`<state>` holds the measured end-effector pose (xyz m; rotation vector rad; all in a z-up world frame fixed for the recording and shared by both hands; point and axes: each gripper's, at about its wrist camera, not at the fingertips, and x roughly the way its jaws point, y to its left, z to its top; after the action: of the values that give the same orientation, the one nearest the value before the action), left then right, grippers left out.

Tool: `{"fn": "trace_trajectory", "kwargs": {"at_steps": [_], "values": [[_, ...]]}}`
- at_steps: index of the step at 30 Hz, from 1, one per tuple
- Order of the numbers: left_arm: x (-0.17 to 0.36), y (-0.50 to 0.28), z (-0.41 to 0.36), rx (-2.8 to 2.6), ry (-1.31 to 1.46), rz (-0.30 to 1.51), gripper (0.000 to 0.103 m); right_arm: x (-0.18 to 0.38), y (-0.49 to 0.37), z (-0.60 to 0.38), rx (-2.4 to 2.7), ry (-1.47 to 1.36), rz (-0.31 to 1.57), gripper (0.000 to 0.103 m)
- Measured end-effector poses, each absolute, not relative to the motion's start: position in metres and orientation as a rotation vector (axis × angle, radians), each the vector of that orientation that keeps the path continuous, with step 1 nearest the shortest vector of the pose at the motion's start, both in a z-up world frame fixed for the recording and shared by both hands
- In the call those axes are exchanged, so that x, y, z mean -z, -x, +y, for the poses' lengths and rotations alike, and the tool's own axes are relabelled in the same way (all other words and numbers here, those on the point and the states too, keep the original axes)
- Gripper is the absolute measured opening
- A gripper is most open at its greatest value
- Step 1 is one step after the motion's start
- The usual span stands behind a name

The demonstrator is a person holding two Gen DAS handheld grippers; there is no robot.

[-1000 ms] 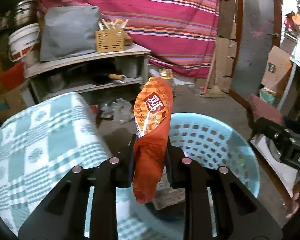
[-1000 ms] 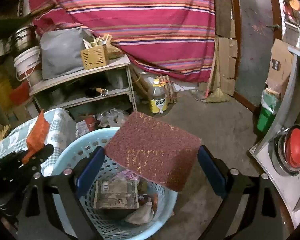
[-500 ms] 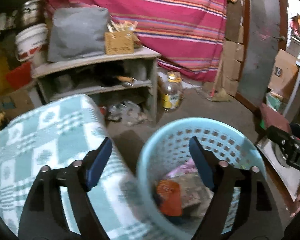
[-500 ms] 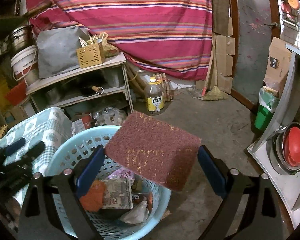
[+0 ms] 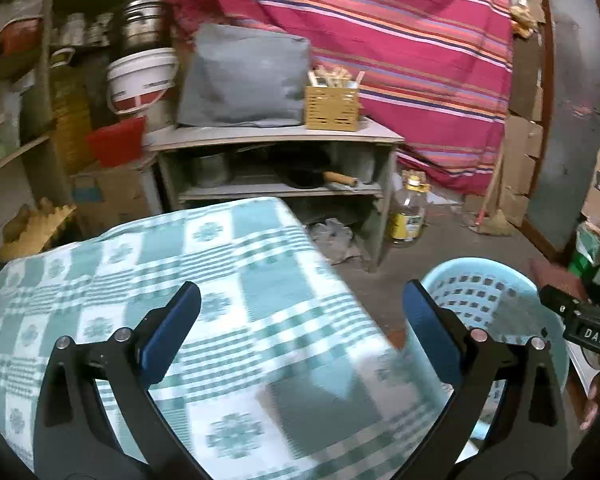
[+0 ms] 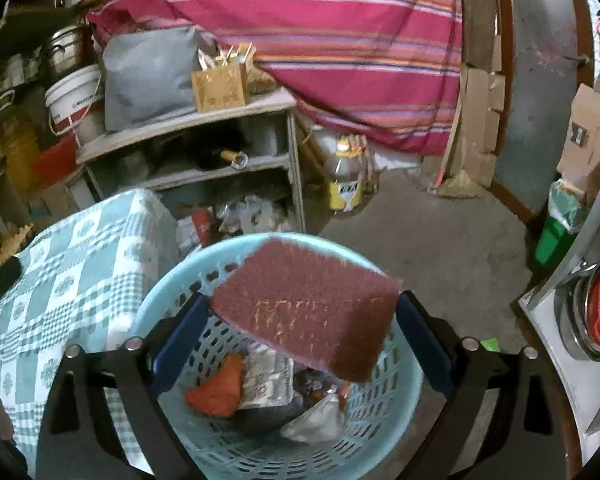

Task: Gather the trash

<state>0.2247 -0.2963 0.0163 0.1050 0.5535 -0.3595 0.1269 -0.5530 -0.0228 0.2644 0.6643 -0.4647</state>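
Left gripper (image 5: 300, 332) swung off basket (image 6: 400, 392); pad (image 6: 306, 308) between right jaws

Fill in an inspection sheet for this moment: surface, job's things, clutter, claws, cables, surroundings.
Surface: green-checked tablecloth, nothing seen lying on it.
Job's things: light blue laundry basket on the floor holds an orange snack bag and other wrappers; maroon scouring pad above it.
Clutter: oil bottle, broom, white bucket.
Claws: left claw open, empty, over the cloth; right claw spans the scouring pad, over the basket.
Cables: nothing seen.
Surroundings: striped red cloth, grey shelf unit, concrete floor.
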Motion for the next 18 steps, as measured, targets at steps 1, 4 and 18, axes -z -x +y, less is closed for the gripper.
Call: {"fn": "trace_trajectory", "kwargs": {"at_steps": [1, 4, 18], "values": [[-0.017, -0.225, -0.291, 0.352, -0.101, 0.552, 0.097, 0.024, -0.128, -0.552, 0.47, -0.261, 0.672, 0.095], [-0.022, -0.221, -0.267, 0.324, -0.086, 0.546, 0.097, 0.026, -0.131, -0.545, 0.482, -0.242, 0.673, 0.098], [-0.037, -0.164, -0.159, 0.139, -0.124, 0.47, 0.098, -0.002, -0.114, -0.456, 0.332, -0.111, 0.588, 0.099]]}}
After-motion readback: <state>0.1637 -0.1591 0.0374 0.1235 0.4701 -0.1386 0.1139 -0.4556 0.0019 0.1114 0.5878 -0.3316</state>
